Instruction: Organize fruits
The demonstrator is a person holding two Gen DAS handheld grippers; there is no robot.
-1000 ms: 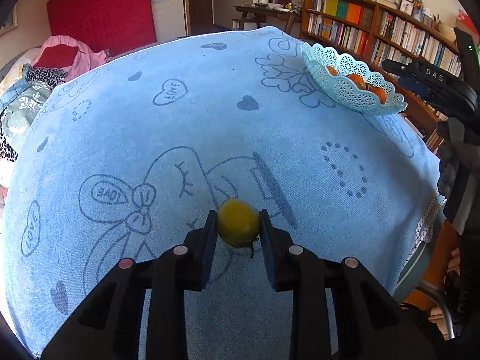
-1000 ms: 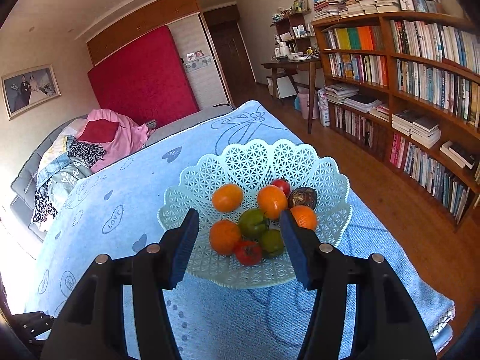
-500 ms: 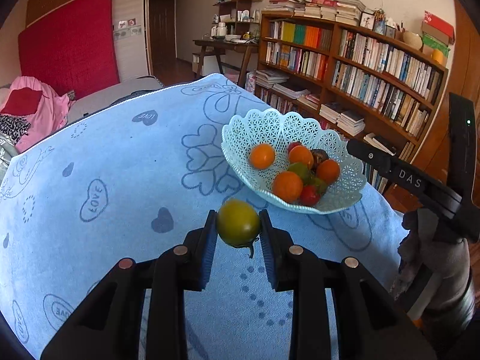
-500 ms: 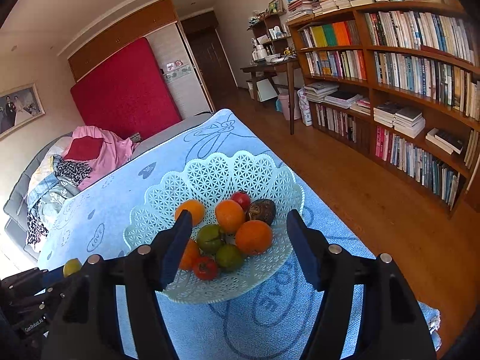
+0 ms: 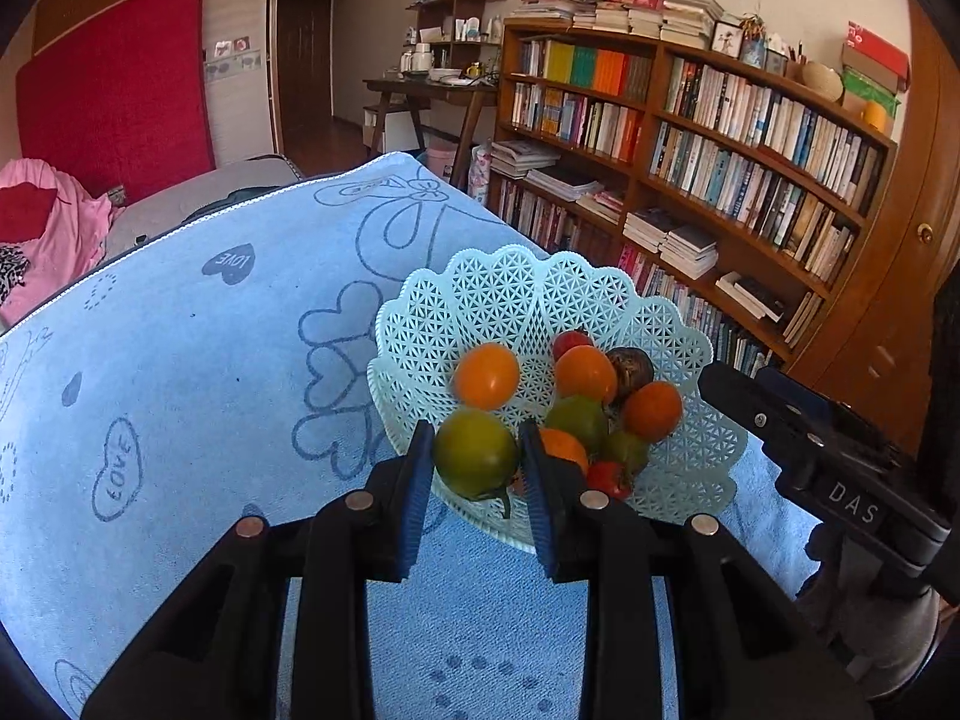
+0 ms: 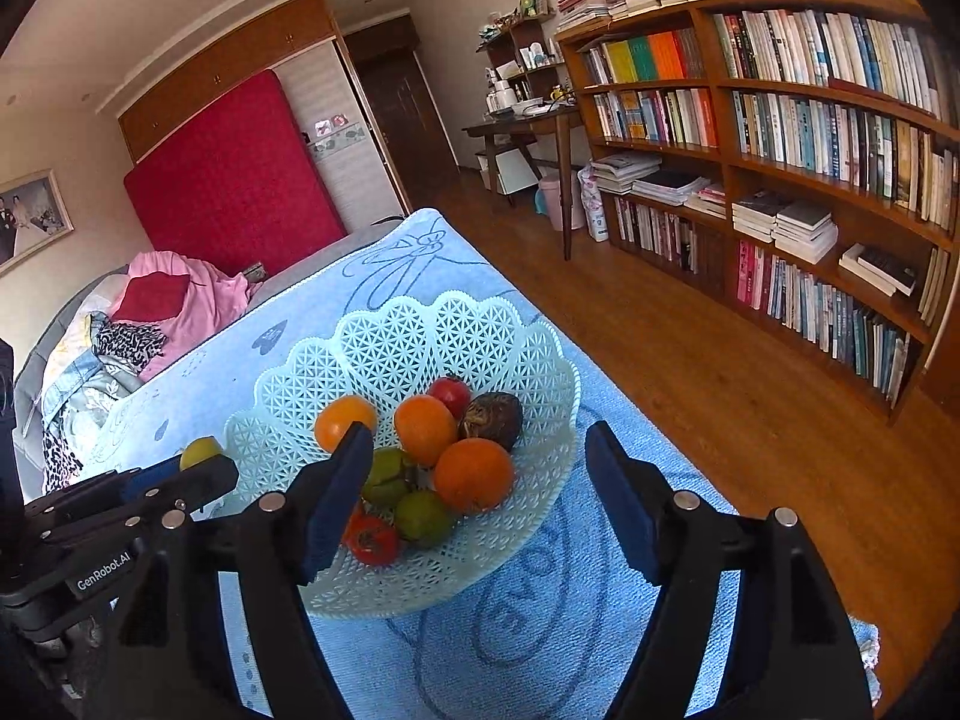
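A pale lattice basket point(image 5: 528, 294) stands on the blue cloth and holds oranges point(image 5: 486, 375), green fruits, red tomatoes and one dark brown fruit. My left gripper point(image 5: 477, 459) is over the basket's near rim with a green fruit point(image 5: 474, 450) between its pads; the jaws are just starting to open, but both pads still touch it. In the right wrist view, that green fruit point(image 6: 200, 451) shows at the basket's point(image 6: 420, 324) left edge. My right gripper point(image 6: 477, 450) hovers in front of the basket, its jaws opening wide with nothing between them.
The blue cloth point(image 5: 210, 360) with heart drawings covers the table; its right edge drops to the wooden floor point(image 6: 690, 372). A tall bookshelf point(image 6: 810, 150) lines the right wall. Clothes point(image 6: 168, 300) lie piled on a sofa at the far left.
My left gripper carried the green fruit from the middle of the cloth over to the basket's near rim. The right gripper's jaws spread wider in front of the basket.
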